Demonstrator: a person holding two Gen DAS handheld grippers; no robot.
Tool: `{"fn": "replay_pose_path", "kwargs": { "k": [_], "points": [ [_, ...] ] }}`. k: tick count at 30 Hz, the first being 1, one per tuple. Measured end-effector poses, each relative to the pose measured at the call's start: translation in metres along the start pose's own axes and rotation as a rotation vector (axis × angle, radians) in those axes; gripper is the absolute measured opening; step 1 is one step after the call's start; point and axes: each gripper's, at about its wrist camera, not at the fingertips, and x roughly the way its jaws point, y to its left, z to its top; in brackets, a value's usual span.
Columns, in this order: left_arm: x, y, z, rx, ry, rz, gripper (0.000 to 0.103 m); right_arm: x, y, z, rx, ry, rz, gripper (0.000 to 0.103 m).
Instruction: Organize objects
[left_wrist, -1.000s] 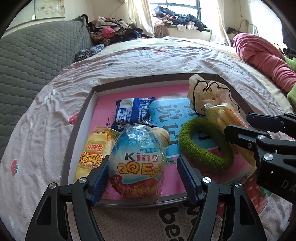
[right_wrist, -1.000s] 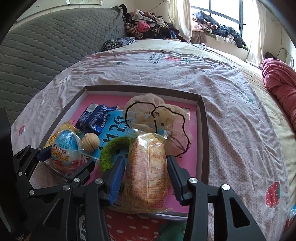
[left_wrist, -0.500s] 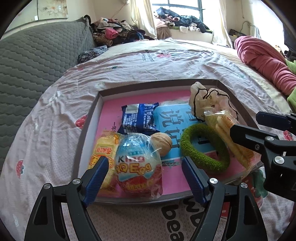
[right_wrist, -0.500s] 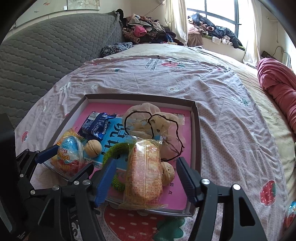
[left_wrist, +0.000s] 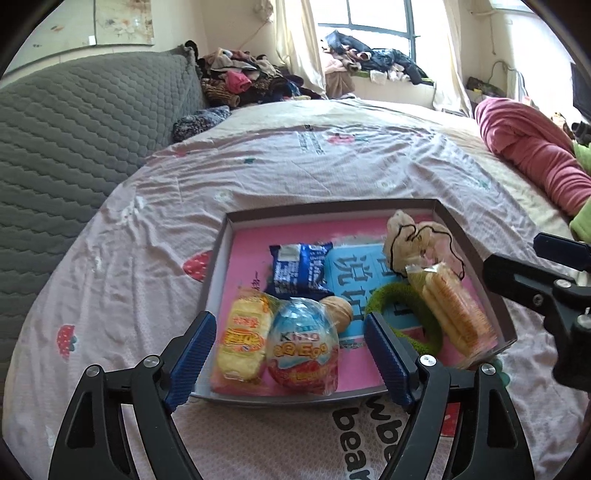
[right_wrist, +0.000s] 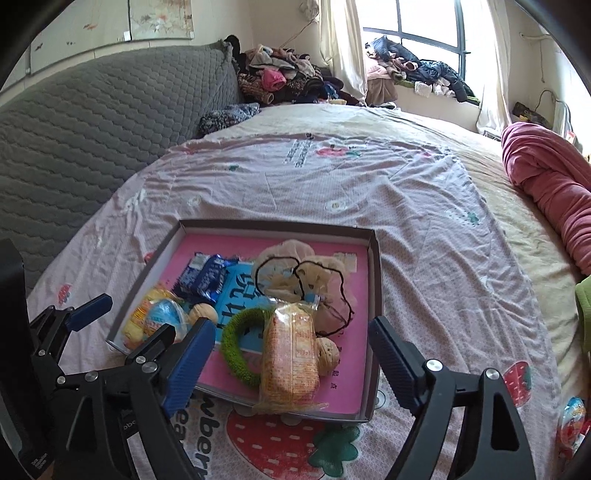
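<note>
On the bed: shallow box (left_wrist: 476, 243) with pink floor, holding every snack.
Left gripper (left_wrist: 291, 363): jaws wide apart, empty, at the box's 6 o'clock rim.
Egg packet (left_wrist: 304, 350): lying between those jaws, untouched.
Right gripper (right_wrist: 291, 363): spread apart, empty.
Cracker pack (right_wrist: 290, 360): resting inside the box, at its 6 o'clock edge.

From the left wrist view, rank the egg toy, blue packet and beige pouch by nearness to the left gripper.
From the left gripper:
1. Egg toy, just ahead between the fingers, at the tray's near edge.
2. Blue packet, mid-tray.
3. Beige pouch, far right corner.
</note>
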Motion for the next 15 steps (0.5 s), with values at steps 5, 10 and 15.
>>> {"fn": "replay_pose_path", "kwargs": {
  "k": [5, 10, 15],
  "points": [
    [-0.018, 0.003, 0.006, 0.006, -0.015, 0.009, 0.087, -0.022, 0.004, 0.006, 0.001, -0.031, 0.001, 0.091],
    [-0.045, 0.009, 0.011, -0.004, -0.047, 0.009, 0.088, -0.045, 0.008, 0.011, 0.001, -0.067, 0.001, 0.096],
    [-0.07, 0.015, 0.013, -0.013, -0.074, 0.013, 0.088, -0.07, 0.012, 0.014, 0.003, -0.101, 0.007, 0.102]
  ]
}}
